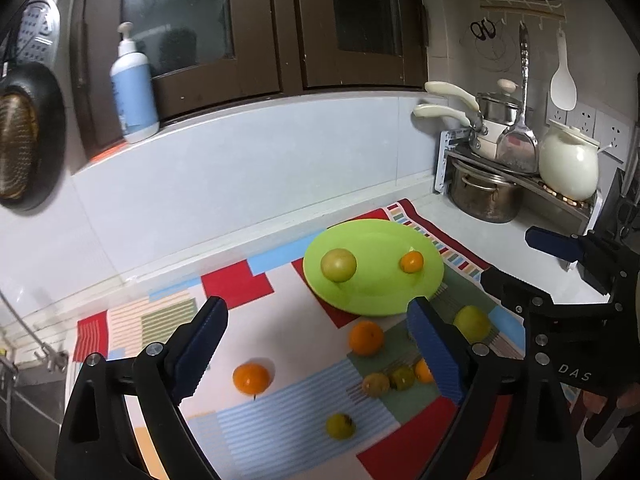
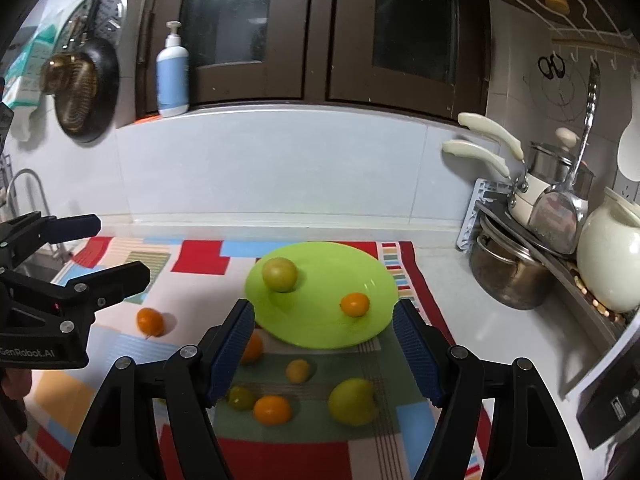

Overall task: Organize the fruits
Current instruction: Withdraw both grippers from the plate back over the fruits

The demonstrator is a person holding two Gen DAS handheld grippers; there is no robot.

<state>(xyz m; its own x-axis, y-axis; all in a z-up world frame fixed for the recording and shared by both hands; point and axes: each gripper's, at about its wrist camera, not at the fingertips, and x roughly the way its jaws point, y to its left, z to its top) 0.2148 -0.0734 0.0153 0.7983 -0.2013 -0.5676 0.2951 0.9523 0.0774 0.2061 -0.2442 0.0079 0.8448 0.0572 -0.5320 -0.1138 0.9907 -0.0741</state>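
Observation:
A green plate [image 1: 376, 300] [image 2: 320, 328] lies on a patchwork mat and holds a green fruit [image 1: 338, 265] [image 2: 280, 274] and a small orange [image 1: 411, 261] [image 2: 354, 304]. Several more oranges and green fruits lie loose on the mat in front of it, among them an orange [image 1: 251, 378] [image 2: 150, 321], another orange [image 1: 366, 337] and a large green fruit [image 1: 472, 322] [image 2: 352, 401]. My left gripper [image 1: 316, 348] is open and empty above the mat. My right gripper [image 2: 324, 360] is open and empty over the loose fruits, and also shows in the left wrist view [image 1: 508, 260].
A rack with steel pots [image 1: 484, 196] [image 2: 508, 272] and a white ceramic pot [image 1: 568, 164] [image 2: 608, 264] stands at the right. A soap bottle [image 1: 134, 88] [image 2: 173, 76] stands on the window ledge. A sink tap [image 2: 24, 188] is at the left.

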